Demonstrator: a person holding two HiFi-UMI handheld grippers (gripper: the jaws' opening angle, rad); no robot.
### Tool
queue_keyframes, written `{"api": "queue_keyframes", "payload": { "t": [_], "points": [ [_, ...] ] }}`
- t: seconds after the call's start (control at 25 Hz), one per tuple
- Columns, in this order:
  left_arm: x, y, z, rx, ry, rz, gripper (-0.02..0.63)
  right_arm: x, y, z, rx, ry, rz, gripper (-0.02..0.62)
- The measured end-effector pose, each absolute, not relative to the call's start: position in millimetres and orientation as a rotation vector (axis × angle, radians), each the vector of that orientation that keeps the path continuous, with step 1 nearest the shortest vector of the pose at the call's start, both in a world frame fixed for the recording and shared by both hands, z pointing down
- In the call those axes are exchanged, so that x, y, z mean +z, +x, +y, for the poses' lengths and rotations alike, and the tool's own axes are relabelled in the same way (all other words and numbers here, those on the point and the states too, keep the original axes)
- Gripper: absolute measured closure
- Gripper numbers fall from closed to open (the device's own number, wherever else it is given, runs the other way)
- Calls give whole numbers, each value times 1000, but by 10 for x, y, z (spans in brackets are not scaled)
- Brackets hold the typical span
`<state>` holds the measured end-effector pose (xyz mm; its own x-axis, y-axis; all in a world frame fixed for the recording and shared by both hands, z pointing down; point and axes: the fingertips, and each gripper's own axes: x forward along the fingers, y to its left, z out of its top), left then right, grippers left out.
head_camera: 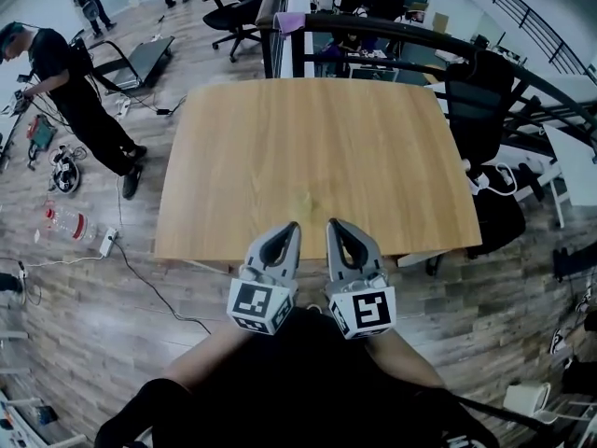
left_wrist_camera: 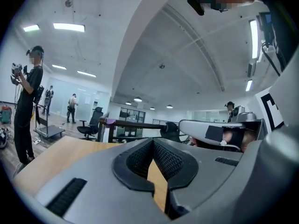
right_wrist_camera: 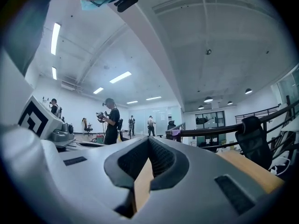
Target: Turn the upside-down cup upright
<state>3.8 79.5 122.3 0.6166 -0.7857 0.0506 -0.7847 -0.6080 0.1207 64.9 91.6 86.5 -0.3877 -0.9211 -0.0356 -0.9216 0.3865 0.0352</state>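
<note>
No cup shows in any view. The bare wooden table (head_camera: 308, 147) fills the middle of the head view. My left gripper (head_camera: 293, 228) and right gripper (head_camera: 333, 224) hang side by side over the table's near edge, close to my body. Both are shut, with nothing between the jaws. In the left gripper view the left gripper (left_wrist_camera: 152, 142) points level across the tabletop (left_wrist_camera: 60, 153), its tips meeting. The right gripper (right_wrist_camera: 149, 139) looks the same in the right gripper view, with the table (right_wrist_camera: 254, 169) showing at the right.
A person (head_camera: 65, 91) stands on the floor left of the table among cables and gear. A black office chair (head_camera: 480, 101) stands at the table's right side, and another chair (head_camera: 233, 12) stands beyond the far edge. A dark railing (head_camera: 392, 31) runs behind the table.
</note>
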Motion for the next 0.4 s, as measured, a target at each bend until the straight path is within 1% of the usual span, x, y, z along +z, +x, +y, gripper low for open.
{"api": "queue_keyframes", "payload": {
  "t": [0.2, 0.4],
  "points": [
    [1247, 44, 931, 5, 2730, -1326, 598, 889, 596, 995, 64, -1716, 2624, 583],
    [1093, 209, 1013, -13, 2762, -1358, 598, 803, 760, 1089, 59, -1700, 2616, 583]
  ]
}}
